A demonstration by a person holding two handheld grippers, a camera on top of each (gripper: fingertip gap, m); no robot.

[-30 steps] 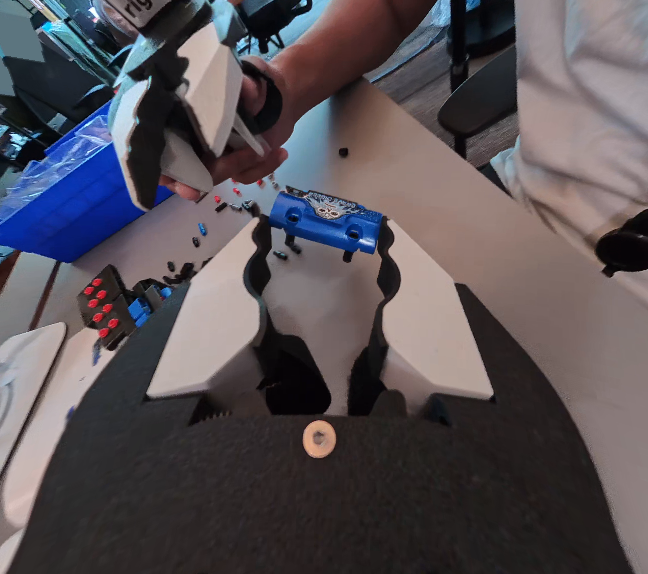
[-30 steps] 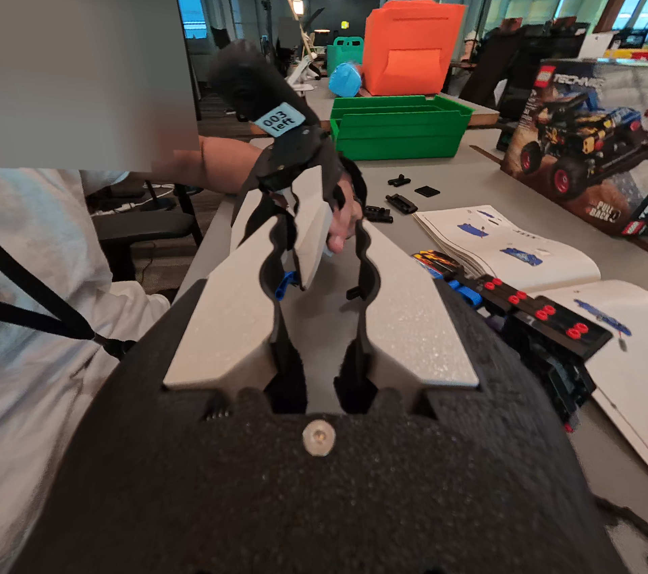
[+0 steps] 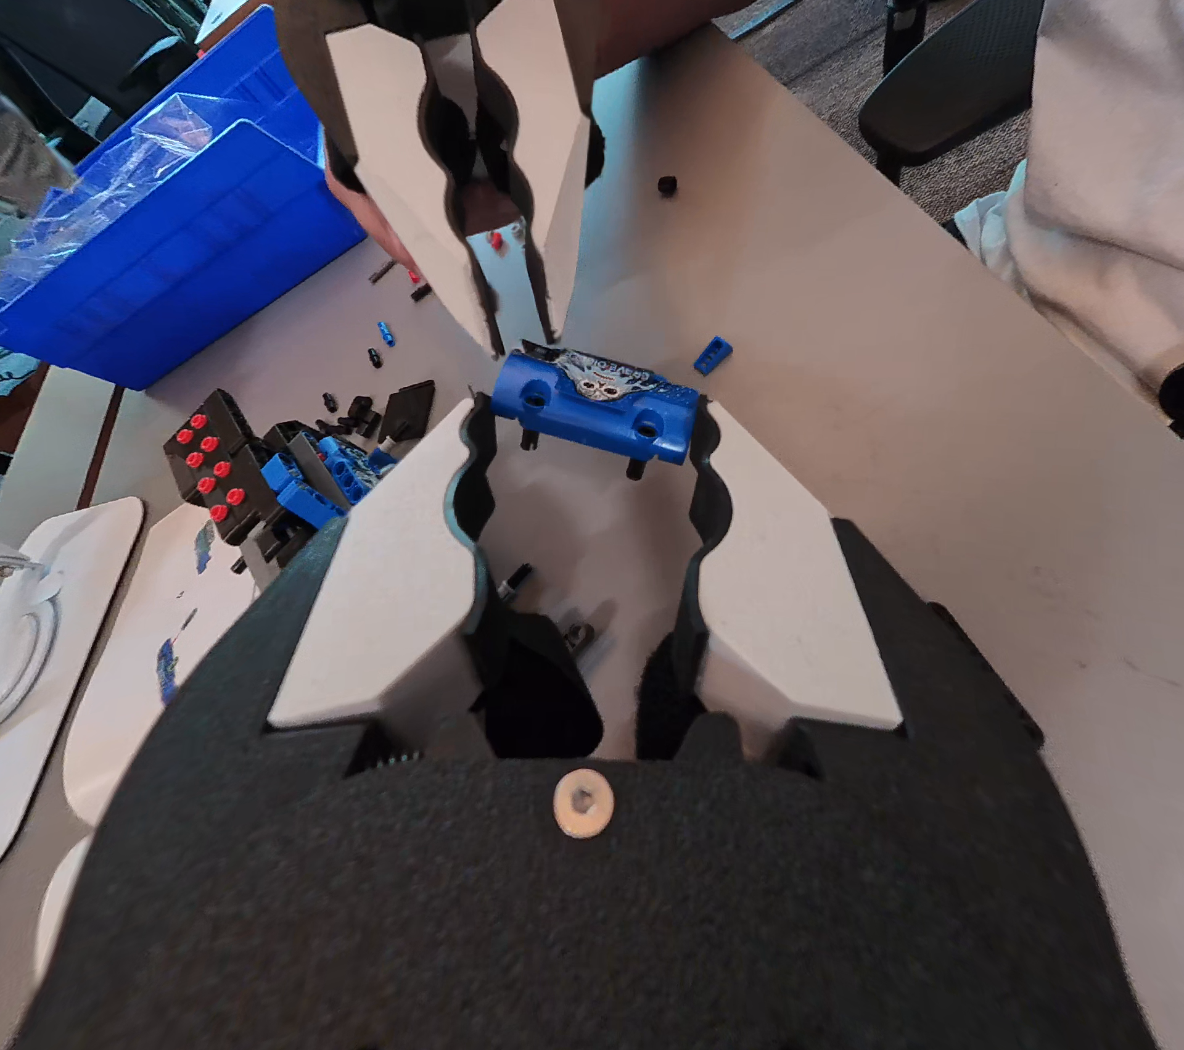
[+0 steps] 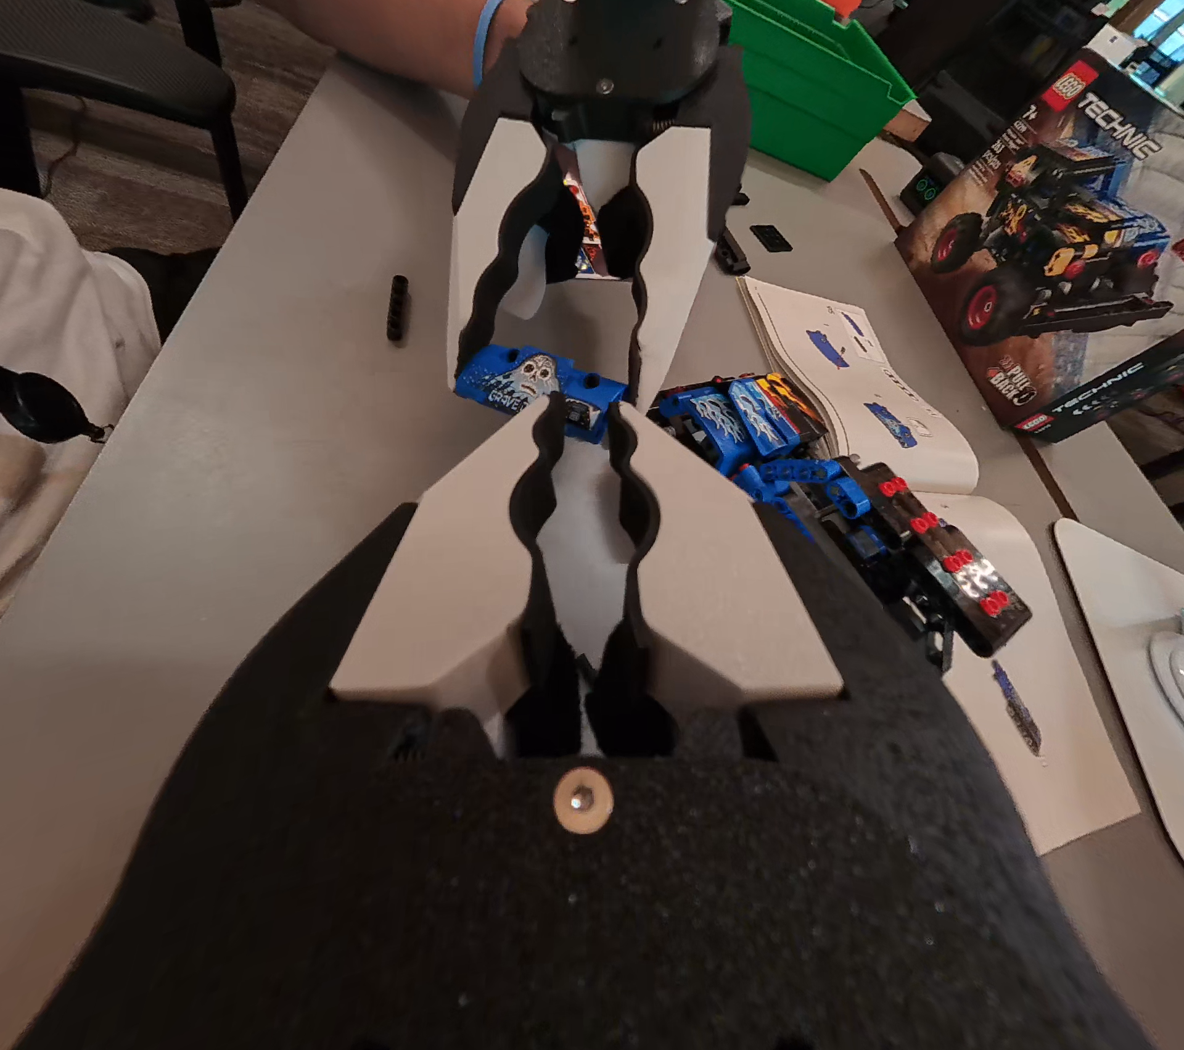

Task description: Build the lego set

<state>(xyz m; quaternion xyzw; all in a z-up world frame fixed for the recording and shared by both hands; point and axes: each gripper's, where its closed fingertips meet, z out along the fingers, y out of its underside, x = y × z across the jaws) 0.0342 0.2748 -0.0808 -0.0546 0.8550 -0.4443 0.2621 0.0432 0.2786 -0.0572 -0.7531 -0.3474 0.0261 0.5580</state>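
My left gripper (image 3: 589, 423) is shut on a blue panel piece (image 3: 596, 410) with a skull sticker and black pins underneath. It holds the piece by its two ends just above the table. The piece also shows in the right wrist view (image 4: 512, 378), under the left gripper (image 4: 544, 378). My right gripper (image 4: 582, 410) points at the piece's far edge, its tips a narrow gap apart with nothing seen between them. It reaches down from the top of the left wrist view (image 3: 520, 343). A partly built black and blue truck (image 4: 833, 506) lies beside the piece.
A blue bin (image 3: 160, 250), loose pins (image 3: 384, 333) and a small blue brick (image 3: 712, 356) are on the table (image 3: 833, 442). The truck also shows at left (image 3: 256, 481). An open booklet (image 4: 865, 378), the set's box (image 4: 1057, 250), green bins (image 4: 801, 77) and a black beam (image 4: 398, 308) lie around. A person's body is close by. Only a small space, under 4 cm, lies between the two pairs of fingers.
My right gripper has come down from the upper left to the blue piece's far edge, and its fingers have narrowed. My left gripper still holds the piece in the same place.
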